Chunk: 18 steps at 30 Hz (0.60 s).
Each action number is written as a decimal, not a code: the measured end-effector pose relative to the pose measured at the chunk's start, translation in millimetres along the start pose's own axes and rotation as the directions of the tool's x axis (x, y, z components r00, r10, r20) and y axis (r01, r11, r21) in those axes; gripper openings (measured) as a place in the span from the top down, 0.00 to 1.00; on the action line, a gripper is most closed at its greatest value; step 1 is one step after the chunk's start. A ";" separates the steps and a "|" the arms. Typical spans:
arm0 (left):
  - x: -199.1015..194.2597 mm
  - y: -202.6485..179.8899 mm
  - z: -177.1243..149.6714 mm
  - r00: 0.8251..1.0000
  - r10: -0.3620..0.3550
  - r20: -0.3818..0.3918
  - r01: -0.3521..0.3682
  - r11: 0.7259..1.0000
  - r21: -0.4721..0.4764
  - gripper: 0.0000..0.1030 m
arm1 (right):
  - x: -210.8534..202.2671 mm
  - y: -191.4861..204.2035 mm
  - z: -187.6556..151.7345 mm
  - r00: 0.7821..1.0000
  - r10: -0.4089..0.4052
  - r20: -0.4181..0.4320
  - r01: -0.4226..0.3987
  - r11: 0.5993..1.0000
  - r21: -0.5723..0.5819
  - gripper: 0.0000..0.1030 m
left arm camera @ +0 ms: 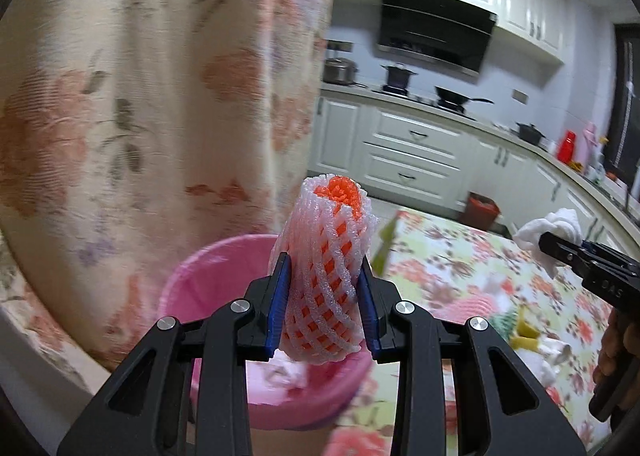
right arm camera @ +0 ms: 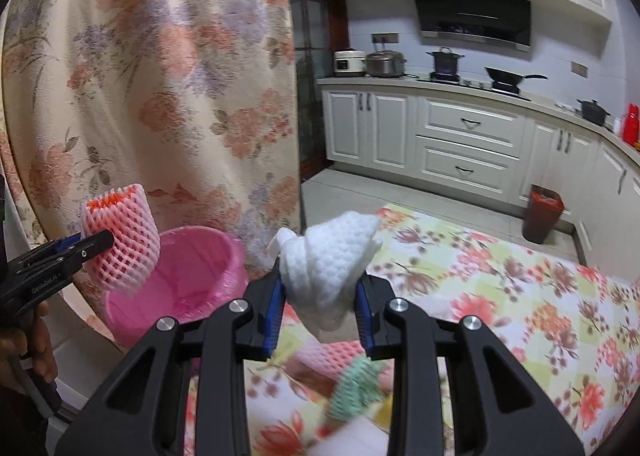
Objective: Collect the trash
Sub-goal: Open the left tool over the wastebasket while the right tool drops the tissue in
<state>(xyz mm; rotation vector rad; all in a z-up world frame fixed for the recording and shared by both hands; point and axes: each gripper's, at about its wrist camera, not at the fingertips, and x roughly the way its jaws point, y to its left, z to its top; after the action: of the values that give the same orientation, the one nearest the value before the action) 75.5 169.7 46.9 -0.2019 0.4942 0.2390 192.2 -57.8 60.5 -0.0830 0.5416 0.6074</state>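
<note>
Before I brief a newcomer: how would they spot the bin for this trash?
Find the floral curtain left of the kitchen cabinets. Below it stands the pink bin, beside the flowered table. Unlike the dark red bin by the cabinets, it is bright pink.

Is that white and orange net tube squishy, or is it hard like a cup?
Probably squishy: the foam fruit net is open mesh, and the left gripper has its jaws pressed into its sides. It looks very light, since it stands straight up from that one pinch. Let go over the pink bin, it would likely drop softly.
</note>
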 end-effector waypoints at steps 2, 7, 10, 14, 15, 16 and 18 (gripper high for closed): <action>-0.8 10.6 1.7 1.000 0.017 0.004 -0.017 1.000 -0.011 0.69 | 7.6 11.7 6.0 1.000 0.022 -0.005 -0.022 1.000 -0.014 0.71; -4.7 27.3 3.0 0.999 0.042 0.012 -0.042 0.999 -0.028 0.69 | 24.6 38.7 19.6 0.997 0.079 -0.013 -0.079 0.996 -0.043 0.71; -5.4 34.1 3.9 0.999 0.051 0.014 -0.051 0.998 -0.033 0.69 | 36.2 57.3 27.4 0.993 0.120 -0.021 -0.121 0.991 -0.059 0.71; -5.2 41.5 3.2 0.998 0.062 0.014 -0.061 0.997 -0.042 0.69 | 50.9 77.4 33.4 0.985 0.168 -0.043 -0.171 0.983 -0.073 0.71; -4.4 42.8 3.3 0.998 0.065 0.014 -0.065 0.997 -0.045 0.69 | 52.9 80.5 33.6 0.983 0.178 -0.046 -0.181 0.981 -0.074 0.71; -4.9 44.6 3.3 0.998 0.068 0.013 -0.067 0.997 -0.048 0.69 | 56.0 84.0 33.9 0.981 0.188 -0.052 -0.192 0.979 -0.074 0.71; -5.4 48.7 3.9 0.997 0.076 0.015 -0.075 0.996 -0.053 0.69 | 65.7 92.0 35.0 0.974 0.215 -0.070 -0.220 0.973 -0.071 0.70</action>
<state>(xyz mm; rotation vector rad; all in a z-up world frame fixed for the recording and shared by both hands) 59.2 216.1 46.4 -0.2329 0.4792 0.3273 201.6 60.1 64.8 -0.1177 0.5917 0.8426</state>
